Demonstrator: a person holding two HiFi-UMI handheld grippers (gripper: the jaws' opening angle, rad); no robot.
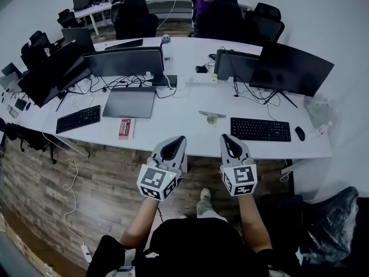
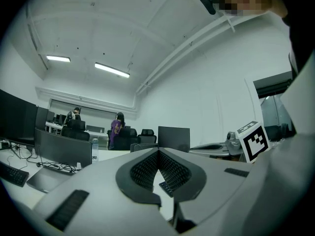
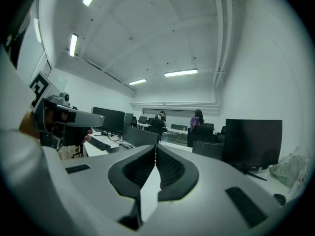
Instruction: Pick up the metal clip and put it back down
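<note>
The left hand-held gripper [image 1: 177, 139] and the right hand-held gripper [image 1: 226, 137] are held side by side and about level, both just short of the near edge of the white worktop [image 1: 184, 136]. This looks like a ready stance before any reach. Each has its jaws pressed together with nothing between them, so nothing is carried yet. The metal clip [image 1: 212, 115] lies on the worktop ahead of both tips, somewhat nearer the right one and to the left of the keyboard [image 1: 260, 129]. It lies apart from the cables, which probably leaves either tool a clear approach once its jaws spread.
</note>
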